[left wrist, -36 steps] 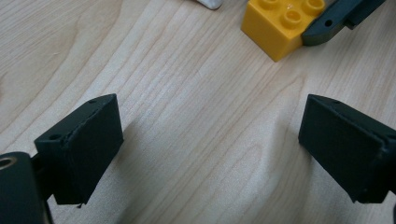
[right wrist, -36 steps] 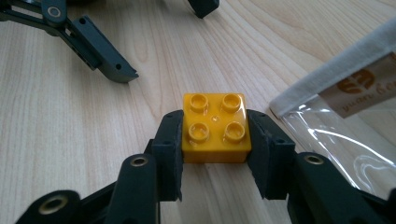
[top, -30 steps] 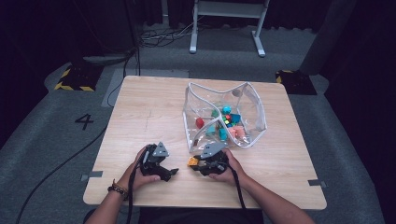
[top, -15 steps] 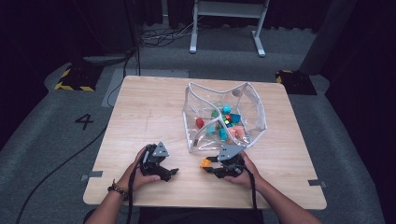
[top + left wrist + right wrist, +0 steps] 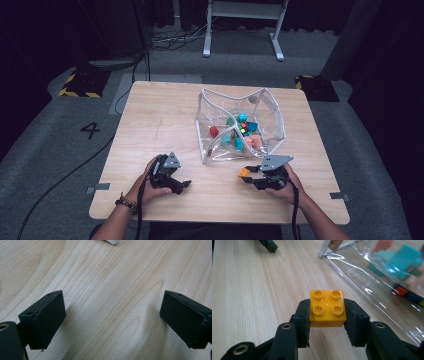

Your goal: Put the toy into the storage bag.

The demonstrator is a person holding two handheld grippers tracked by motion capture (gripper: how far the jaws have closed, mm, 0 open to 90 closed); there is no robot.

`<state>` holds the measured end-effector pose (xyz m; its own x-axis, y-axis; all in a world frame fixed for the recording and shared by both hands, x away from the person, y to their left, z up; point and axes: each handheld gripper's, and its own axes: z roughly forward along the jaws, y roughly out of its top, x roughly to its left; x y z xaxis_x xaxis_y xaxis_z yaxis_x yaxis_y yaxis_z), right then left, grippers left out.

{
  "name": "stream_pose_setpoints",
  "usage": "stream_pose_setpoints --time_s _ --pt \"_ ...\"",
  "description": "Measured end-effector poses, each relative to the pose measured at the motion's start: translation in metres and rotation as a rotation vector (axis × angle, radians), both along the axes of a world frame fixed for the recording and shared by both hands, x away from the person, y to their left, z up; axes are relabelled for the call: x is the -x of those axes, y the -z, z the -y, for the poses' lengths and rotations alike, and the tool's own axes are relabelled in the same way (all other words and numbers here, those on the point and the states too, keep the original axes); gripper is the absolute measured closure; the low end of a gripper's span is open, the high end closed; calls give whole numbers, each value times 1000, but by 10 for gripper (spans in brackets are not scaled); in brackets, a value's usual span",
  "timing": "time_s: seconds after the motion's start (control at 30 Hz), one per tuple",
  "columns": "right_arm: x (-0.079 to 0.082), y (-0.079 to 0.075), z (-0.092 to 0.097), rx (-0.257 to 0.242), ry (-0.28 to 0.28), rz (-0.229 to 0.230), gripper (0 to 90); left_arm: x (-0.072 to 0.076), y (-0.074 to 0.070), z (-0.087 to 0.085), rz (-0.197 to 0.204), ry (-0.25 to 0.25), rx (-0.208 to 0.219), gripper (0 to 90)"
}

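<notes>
Right gripper has its jaws clamped on the yellow brick, studs up, just above the table near its front edge, beside the clear bag of bricks. This looks like the carry step; next comes a gentle set-down. Left gripper waits near the front edge, jaws wide apart with nothing between them.

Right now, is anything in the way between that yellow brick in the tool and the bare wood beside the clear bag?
Nothing visible. The right tool grips the yellow brick over bare table; the clear bag lies off to one side.
</notes>
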<state>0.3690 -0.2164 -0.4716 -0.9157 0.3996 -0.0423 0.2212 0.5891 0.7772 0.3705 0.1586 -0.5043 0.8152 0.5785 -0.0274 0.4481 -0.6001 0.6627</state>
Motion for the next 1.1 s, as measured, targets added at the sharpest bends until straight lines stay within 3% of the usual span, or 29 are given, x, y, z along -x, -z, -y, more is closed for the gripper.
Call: stream_pose_setpoints --time_s 0.4,0.7,0.97,1.1 --pt "-1 -4 48 18 110 19 597 0 0 0 0 0 0 66" --pt "-6 -7 66 29 176 24 597 0 0 0 0 0 0 66" --pt "-18 -6 96 31 301 9 597 0 0 0 0 2 -1 66" --pt "-20 -8 102 30 333 13 597 0 0 0 -1 3 -1 66"
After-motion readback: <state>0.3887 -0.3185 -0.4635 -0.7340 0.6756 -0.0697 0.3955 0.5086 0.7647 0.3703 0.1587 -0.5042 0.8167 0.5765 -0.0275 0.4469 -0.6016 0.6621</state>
